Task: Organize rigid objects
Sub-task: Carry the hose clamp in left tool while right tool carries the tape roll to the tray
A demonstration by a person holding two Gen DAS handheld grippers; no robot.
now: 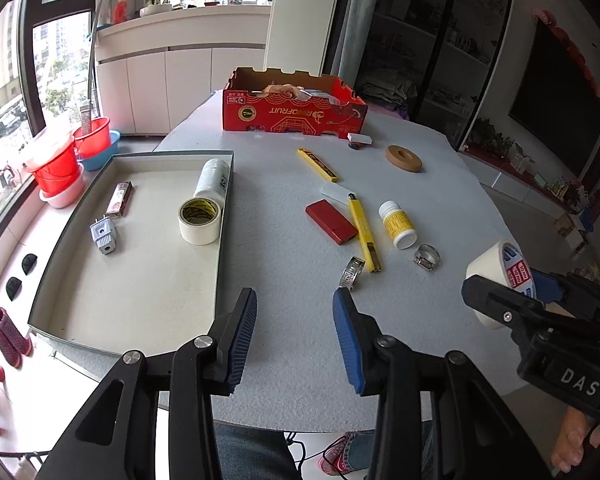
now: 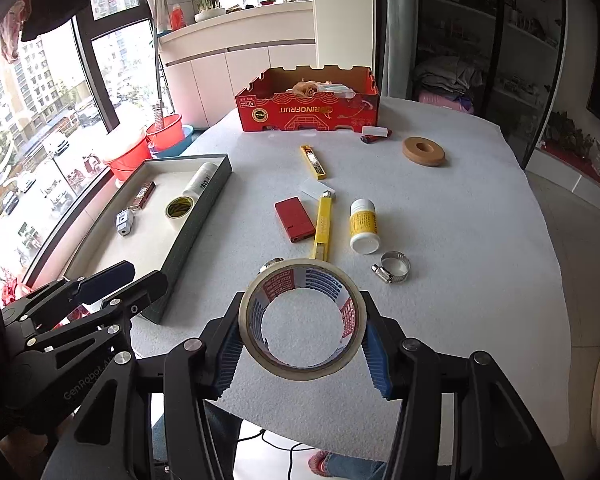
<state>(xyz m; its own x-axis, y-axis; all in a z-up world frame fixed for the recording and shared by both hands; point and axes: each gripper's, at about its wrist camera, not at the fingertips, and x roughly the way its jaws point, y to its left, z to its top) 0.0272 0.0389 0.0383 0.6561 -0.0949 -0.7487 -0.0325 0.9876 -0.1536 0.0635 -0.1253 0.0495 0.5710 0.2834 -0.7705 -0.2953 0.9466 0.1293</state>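
Observation:
My right gripper (image 2: 302, 344) is shut on a roll of clear tape (image 2: 260, 280) and holds it above the table's near edge; the roll also shows in the left wrist view (image 1: 490, 270). My left gripper (image 1: 294, 332) is open and empty, just right of the grey tray (image 1: 224, 216), which holds a tape roll (image 1: 200, 220), a white bottle (image 1: 212, 178), a plug (image 1: 104, 236) and a small brown box (image 1: 120, 199). On the table lie a red case (image 2: 294, 219), two yellow cutters (image 2: 322, 226), a pill bottle (image 2: 363, 226) and two hose clamps (image 2: 392, 267).
A red cardboard box (image 2: 308, 110) stands at the table's far edge. A brown ring (image 2: 424, 152), a white block (image 2: 376, 132) and a flat white piece (image 2: 314, 190) lie on the white table cover (image 2: 460, 220). Red buckets (image 1: 60, 164) stand by the window, left.

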